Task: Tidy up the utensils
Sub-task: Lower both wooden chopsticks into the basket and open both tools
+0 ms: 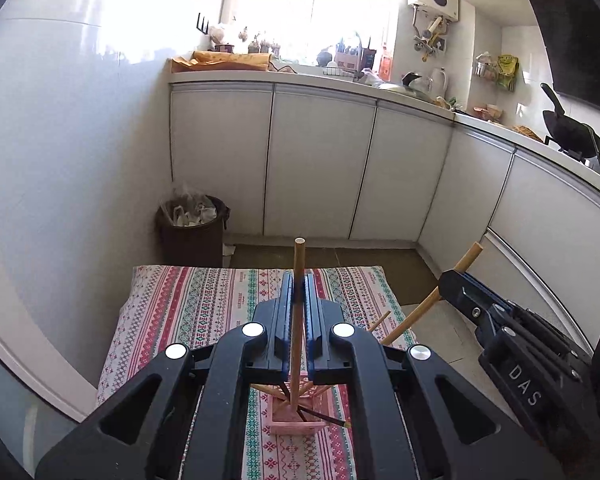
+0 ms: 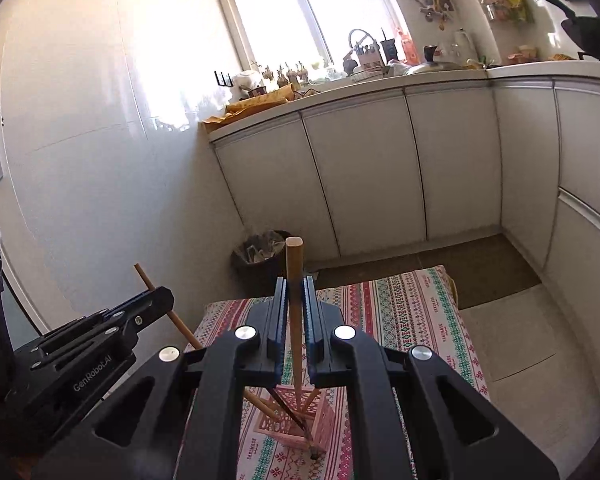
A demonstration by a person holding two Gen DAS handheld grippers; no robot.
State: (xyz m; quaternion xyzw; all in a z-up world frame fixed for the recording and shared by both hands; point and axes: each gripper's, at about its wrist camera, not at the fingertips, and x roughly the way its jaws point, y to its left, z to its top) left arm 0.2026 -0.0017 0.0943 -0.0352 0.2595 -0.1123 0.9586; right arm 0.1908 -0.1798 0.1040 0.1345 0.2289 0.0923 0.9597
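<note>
My left gripper [image 1: 299,280] is shut on a light wooden chopstick [image 1: 299,252] that stands nearly upright. Its lower end reaches down into a pink slatted holder [image 1: 296,420] on the patterned cloth. To the right, my right gripper [image 1: 452,284] is shut on a second wooden chopstick [image 1: 466,260], which slants down towards the same holder. In the right wrist view that gripper [image 2: 296,280] clamps its chopstick [image 2: 294,256] above the holder [image 2: 320,416]. My left gripper [image 2: 160,296] is at the left there with its slanted stick [image 2: 142,274]. Several other chopsticks, one of them dark, lean in the holder.
The holder stands on a low surface covered by a striped patterned cloth [image 1: 204,300]. Behind it are a dark waste bin [image 1: 192,228] with a plastic liner, white cabinets [image 1: 320,160] and a cluttered counter [image 1: 300,74]. Tiled floor [image 2: 520,340] lies to the right.
</note>
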